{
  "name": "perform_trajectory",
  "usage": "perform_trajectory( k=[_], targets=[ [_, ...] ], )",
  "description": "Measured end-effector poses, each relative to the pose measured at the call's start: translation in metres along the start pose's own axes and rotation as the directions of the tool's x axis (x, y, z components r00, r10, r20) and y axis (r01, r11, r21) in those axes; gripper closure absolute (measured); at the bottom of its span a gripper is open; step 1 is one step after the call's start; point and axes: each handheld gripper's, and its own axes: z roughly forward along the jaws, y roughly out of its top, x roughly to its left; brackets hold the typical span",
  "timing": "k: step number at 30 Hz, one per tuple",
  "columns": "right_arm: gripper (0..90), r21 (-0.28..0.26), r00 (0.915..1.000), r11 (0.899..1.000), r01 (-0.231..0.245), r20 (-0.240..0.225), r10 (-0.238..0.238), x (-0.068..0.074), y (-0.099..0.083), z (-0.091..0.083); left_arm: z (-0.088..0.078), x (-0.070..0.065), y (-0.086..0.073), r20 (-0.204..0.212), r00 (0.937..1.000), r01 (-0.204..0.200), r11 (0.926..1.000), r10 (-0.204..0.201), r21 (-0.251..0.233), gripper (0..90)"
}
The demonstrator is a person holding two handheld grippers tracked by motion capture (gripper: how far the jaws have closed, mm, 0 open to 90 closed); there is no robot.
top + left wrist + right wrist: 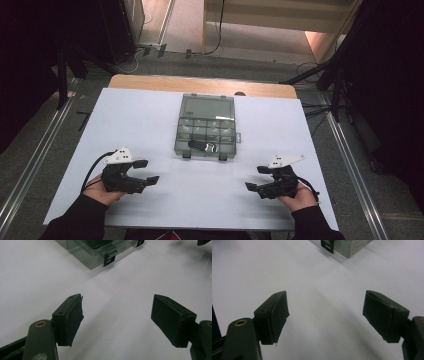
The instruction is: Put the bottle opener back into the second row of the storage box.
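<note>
A clear grey plastic organizer box [206, 126] with a shut lid, small compartments and two black latches lies at the middle of the white table [150, 130]. A dark object [202, 146] lies inside its front row. My left gripper [147, 171] rests open at the front left, held by a hand, nothing between its jaws. My right gripper [256, 178] rests open at the front right, also empty. In the left gripper view the box corner [100, 252] with a latch sits ahead of the open left gripper [117, 307]. The right gripper view shows another latch [327, 245] beyond the right gripper [325, 306].
The white sheet covers a wooden tabletop [200, 85] whose far edge shows. Metal rails [35, 160] run along both sides on the floor. Dark stands and cables [320, 75] sit beyond the far corners.
</note>
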Motion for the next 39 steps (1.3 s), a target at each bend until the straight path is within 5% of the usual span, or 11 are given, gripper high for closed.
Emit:
perform_trajectory(
  k=[39],
  targets=[
    [22.1,-0.007,1.0,1.0,-0.003,-0.005,0.003,-0.0056,-0.004,0.0025,-0.0001,-0.0004,-0.0001,-0.001,1.0,-0.004,1.0,0.004,0.005,25.2]
  ],
)
